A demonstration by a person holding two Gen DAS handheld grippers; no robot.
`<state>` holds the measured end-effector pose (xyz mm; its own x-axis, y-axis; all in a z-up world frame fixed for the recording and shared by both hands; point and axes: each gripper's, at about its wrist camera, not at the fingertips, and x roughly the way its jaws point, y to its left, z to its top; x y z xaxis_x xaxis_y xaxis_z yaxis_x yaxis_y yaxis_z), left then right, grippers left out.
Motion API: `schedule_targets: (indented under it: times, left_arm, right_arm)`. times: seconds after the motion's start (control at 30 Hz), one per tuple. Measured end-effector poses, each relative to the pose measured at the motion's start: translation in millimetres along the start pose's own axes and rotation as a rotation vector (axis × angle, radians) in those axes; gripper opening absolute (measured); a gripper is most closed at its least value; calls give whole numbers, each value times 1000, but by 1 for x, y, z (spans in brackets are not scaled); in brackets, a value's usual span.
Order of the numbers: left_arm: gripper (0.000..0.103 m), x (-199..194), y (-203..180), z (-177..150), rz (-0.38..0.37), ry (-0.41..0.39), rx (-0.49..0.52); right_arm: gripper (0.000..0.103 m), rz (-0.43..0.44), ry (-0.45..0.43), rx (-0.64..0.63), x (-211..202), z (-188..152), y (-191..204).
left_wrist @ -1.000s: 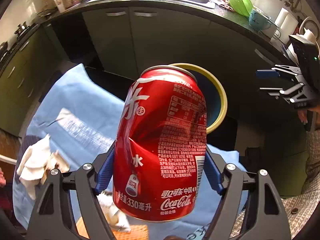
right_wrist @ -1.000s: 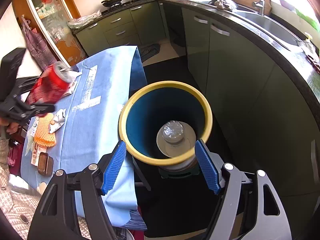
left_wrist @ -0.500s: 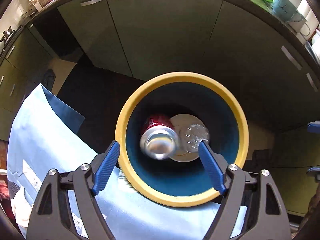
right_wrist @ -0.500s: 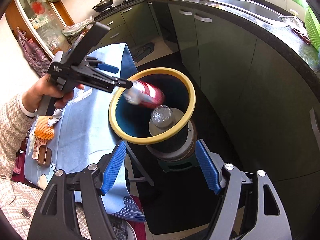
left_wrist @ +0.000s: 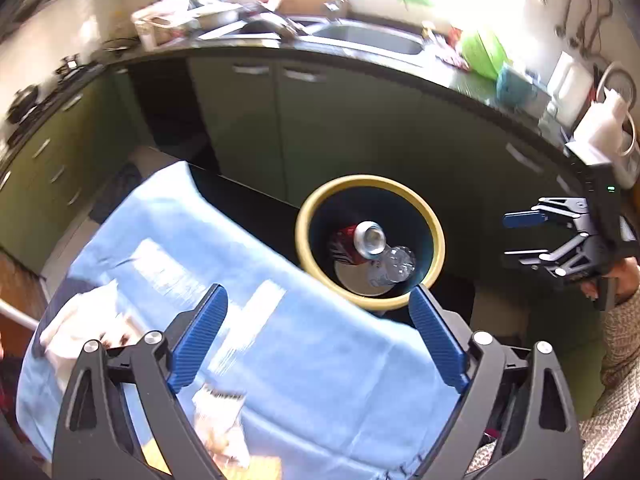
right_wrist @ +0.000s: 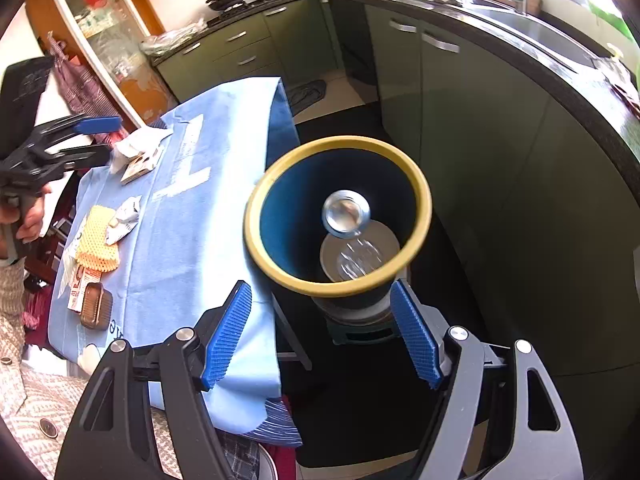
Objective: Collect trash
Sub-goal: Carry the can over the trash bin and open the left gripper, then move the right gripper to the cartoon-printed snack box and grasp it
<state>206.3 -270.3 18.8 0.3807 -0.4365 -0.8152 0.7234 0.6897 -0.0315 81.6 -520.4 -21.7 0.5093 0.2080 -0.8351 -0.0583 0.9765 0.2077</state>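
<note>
While the red can point(left_wrist: 356, 242) lies inside the yellow-rimmed bin point(left_wrist: 370, 182) at 1 o'clock of the tabletop point(left_wrist: 320, 360), the left claw point(left_wrist: 318, 342) is opening empty, and the right claw point(right_wrist: 322, 336) stands released.

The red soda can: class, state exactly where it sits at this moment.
In both wrist views the red soda can lies inside the yellow-rimmed bin, leaning beside a clear plastic bottle; the bin stands on the floor just off the blue-clothed table's edge.

can point(left_wrist: 362, 242) released — now in bin point(left_wrist: 436, 232), left gripper point(left_wrist: 318, 336) emptied
</note>
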Motion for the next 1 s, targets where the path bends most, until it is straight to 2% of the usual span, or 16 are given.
schedule_targets:
  times: [0.1, 0.23, 0.33, 0.43, 0.53, 0.57, 0.6, 0.63, 0.67, 0.73, 0.9, 1.0]
  left_arm:
    - [92, -50, 28, -35, 22, -74, -90]
    - [94, -102, 62, -81, 121, -136, -198]
    - [94, -132, 92, -114, 201, -164, -281]
    - [94, -156, 116, -147, 260, -190, -355]
    - [94, -170, 133, -173, 278, -199, -421]
    - [94, -173, 138, -181, 279, -199, -440]
    - [94, -177, 141, -188, 282, -199, -454]
    - [94, -179, 143, -195, 285, -198, -466]
    - [94, -180, 144, -199, 288, -198, -476]
    - [95, -181, 146, -210, 288, -193, -497]
    - [95, -183, 150, -226, 315, -177, -523]
    - [95, -183, 155, -232, 332, -170, -539]
  right_arm:
    - [72, 14, 15, -69, 9, 15, 33]
    - [72, 74, 47, -187, 31, 39, 93]
    - [72, 136, 81, -287, 54, 53, 147]
    - [71, 162, 101, -394, 79, 74, 201]
    - [71, 198, 93, -540, 107, 101, 253]
    - [72, 184, 83, -608, 118, 109, 269]
    - [74, 162, 67, -678, 130, 118, 284]
    - [83, 161, 58, -748, 141, 124, 297]
    - [86, 167, 54, -810, 153, 130, 308]
    - [86, 156, 55, -910, 177, 144, 325]
    - [87, 157, 142, -1070, 233, 166, 346]
    - [87, 172, 195, -1111, 257, 174, 349]
